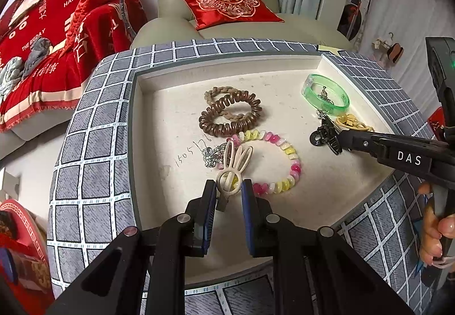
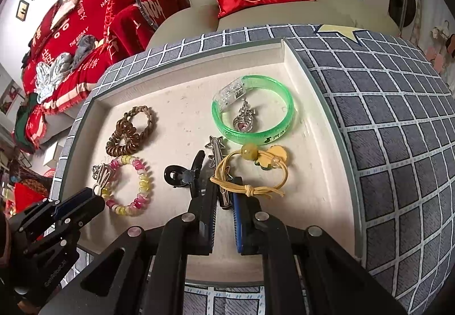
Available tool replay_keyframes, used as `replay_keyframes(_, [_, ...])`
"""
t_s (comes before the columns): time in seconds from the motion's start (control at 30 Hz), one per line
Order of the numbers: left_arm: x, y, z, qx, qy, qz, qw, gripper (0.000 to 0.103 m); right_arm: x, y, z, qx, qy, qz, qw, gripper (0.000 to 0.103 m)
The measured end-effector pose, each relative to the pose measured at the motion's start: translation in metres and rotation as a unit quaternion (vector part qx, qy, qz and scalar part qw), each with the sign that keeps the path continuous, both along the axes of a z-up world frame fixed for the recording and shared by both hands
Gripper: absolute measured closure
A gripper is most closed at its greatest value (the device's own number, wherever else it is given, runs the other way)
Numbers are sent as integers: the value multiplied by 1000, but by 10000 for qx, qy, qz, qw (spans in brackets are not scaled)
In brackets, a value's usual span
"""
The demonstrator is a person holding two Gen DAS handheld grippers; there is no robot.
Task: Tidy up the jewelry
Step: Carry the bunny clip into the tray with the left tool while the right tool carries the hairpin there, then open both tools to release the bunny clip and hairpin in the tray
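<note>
Jewelry lies scattered in the tray (image 1: 142, 104). Your left gripper (image 1: 229, 190) is clamped on the rabbit hair clip (image 1: 233, 170) at the near edge, your right gripper (image 2: 223, 195) on the silver star clip (image 2: 217, 155), probably so both can be sorted together.

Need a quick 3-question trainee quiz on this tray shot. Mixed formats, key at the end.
1. Multiple choice: what lies inside the green bangle? A) heart pendant B) black claw clip C) beaded bracelet
2. True or false: the left gripper is closed on the cream bunny clip.
3. Fill in: the brown spiral hair tie lies overlapping a ____ hair tie.

Key: 1 A; 2 true; 3 braided: the braided hair tie.
</note>
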State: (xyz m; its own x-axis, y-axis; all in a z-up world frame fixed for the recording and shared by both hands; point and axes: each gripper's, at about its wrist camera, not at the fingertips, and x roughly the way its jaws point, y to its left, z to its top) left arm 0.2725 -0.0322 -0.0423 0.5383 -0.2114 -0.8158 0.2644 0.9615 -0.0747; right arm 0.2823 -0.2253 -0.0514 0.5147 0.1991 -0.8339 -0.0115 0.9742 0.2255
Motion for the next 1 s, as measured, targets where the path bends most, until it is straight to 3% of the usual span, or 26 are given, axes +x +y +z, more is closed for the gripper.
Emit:
replay_keyframes(0.17, [-1,0,0,-2,10,-95,10000,69,-5,-6,-1,186,69,-93,9998,91])
replay_keyframes(0.33, [-1,-1,-1,75,26,-127,9999,69,-7,-2,-1,37,75,-54,10000,91])
replay_keyframes(0.6, [-3,-1,4,123,-67,-44,9999,69,-6,-10,2,496,120,-161,9986,88])
replay_keyframes(0.67, [-4,0,5,92,-60,-34,9999,69,-7,-14,4,750,108,-180,9970,80])
replay_keyframes(0.8, [-5,0,6,67,-38,-23,10000,69,-9,-22,12,1462,60,-196,9890,46])
replay_keyframes(1.0, [-4,-2,6,35,28,-58,10000,69,-15,-28,12,2195,198,-277,9750,42])
